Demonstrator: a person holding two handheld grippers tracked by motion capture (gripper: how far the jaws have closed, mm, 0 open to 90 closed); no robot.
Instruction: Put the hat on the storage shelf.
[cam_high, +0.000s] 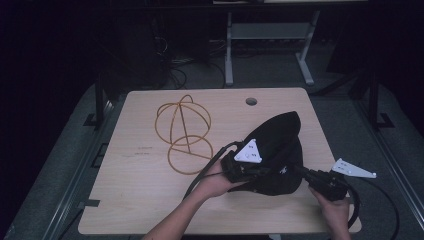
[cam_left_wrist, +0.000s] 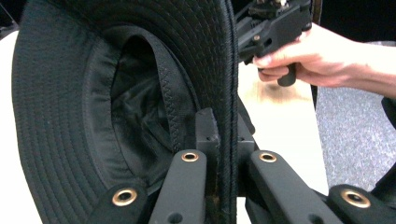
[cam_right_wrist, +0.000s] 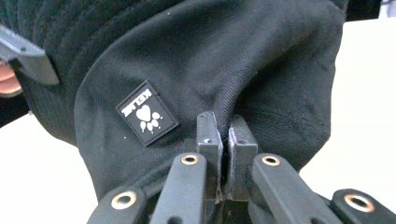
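A black bucket hat stands on its side at the right half of the table, held between both grippers. My left gripper is shut on the hat's stitched brim, with the hat's hollow inside facing its camera. My right gripper is shut on a fold of the crown cloth, just right of a small square patch with a heart and paw print. The other hand and its gripper appear beyond the brim in the left gripper view.
A wire hat frame of orange-brown hoops lies on the table's left-centre. The wooden table has a round cable hole near its far edge. Cables trail from both grippers. Metal desk legs stand on the floor behind.
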